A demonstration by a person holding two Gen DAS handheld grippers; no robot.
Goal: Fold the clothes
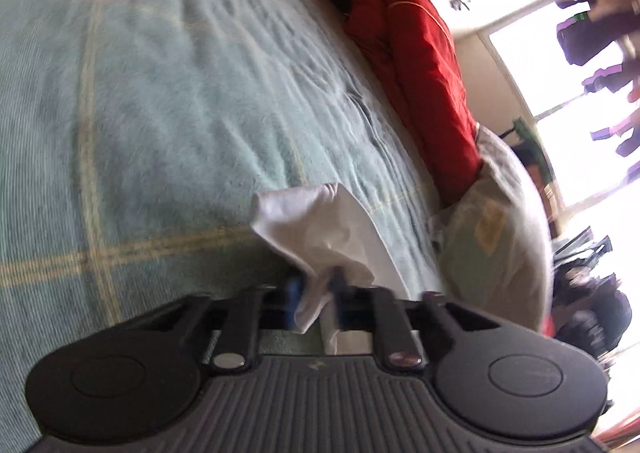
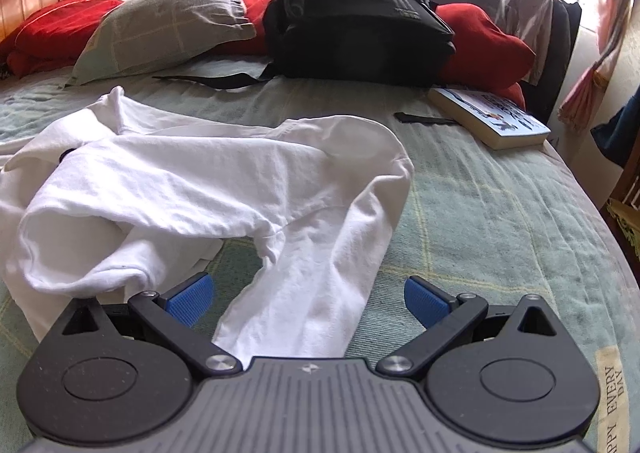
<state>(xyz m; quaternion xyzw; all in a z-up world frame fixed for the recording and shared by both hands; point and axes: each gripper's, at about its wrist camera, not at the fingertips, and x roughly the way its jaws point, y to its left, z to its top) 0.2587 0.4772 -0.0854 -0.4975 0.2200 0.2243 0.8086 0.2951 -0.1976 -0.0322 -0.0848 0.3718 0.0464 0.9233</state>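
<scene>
A white long-sleeved garment (image 2: 192, 181) lies crumpled on the pale green bedspread (image 2: 480, 213). One sleeve runs down between the blue pads of my right gripper (image 2: 308, 299), which stands open above it without pressing on it. In the left wrist view, which is rolled sideways, my left gripper (image 1: 316, 289) is shut on a bunched fold of the same white cloth (image 1: 320, 229), which sticks up past the blue pads (image 1: 294, 289).
A black backpack (image 2: 360, 9) stands at the back of the bed, with a grey-green pillow (image 2: 172, 17) to its left and red bedding (image 2: 480, 41) behind. A paperback book (image 2: 492, 117) lies at the right. The bed's edge curves away at the far right.
</scene>
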